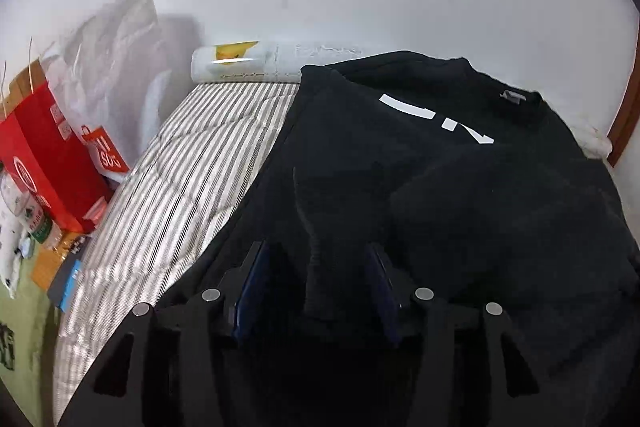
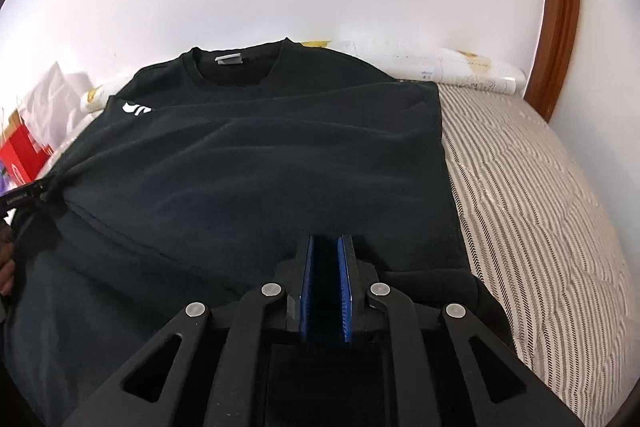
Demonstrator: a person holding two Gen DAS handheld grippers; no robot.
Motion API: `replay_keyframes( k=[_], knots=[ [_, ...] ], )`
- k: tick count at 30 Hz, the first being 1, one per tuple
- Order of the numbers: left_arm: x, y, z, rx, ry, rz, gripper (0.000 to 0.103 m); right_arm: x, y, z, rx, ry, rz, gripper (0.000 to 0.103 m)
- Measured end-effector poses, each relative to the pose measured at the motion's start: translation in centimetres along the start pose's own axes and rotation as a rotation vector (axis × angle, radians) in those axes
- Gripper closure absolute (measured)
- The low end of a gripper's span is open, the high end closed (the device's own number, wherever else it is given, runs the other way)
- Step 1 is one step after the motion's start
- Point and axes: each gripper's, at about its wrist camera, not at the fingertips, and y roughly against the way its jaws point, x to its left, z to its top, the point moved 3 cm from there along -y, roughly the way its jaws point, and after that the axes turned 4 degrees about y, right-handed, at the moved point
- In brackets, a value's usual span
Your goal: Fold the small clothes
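A black T-shirt (image 1: 460,187) with a white print and a neck label lies spread on the striped bedding (image 1: 180,179), collar toward the wall. My left gripper (image 1: 318,251) hovers over its near left part, jaws apart. A raised ridge of black cloth (image 1: 320,267) stands between the pads without being pressed. In the right wrist view the shirt (image 2: 260,155) fills the middle. My right gripper (image 2: 325,241) sits low over its near right hem. Its blue pads (image 2: 306,283) stand a narrow gap apart, and I see nothing pinched between them. The left gripper (image 2: 48,189) touches the shirt's left edge.
A rolled white sheet (image 1: 248,63) lies along the wall behind the shirt. A red paper bag (image 1: 48,155), a plastic bag (image 1: 108,39) and a bottle (image 1: 28,211) crowd the left side. Bare striped bedding (image 2: 540,207) lies right of the shirt, bounded by a wooden frame (image 2: 560,7).
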Motion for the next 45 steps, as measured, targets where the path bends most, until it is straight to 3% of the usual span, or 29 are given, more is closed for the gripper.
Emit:
replay_keyframes(
  k=[18,45],
  knots=[
    [0.55,-0.43,-0.12,0.014,0.037,-0.031,0.052,-0.18,-0.3,-0.09,0.005,-0.012,-0.008,0.091],
    [0.21,-0.42,-0.14,0.01,0.014,-0.004,0.048,-0.71,-0.33,-0.05,0.005,-0.037,0.022,0.09]
  ],
)
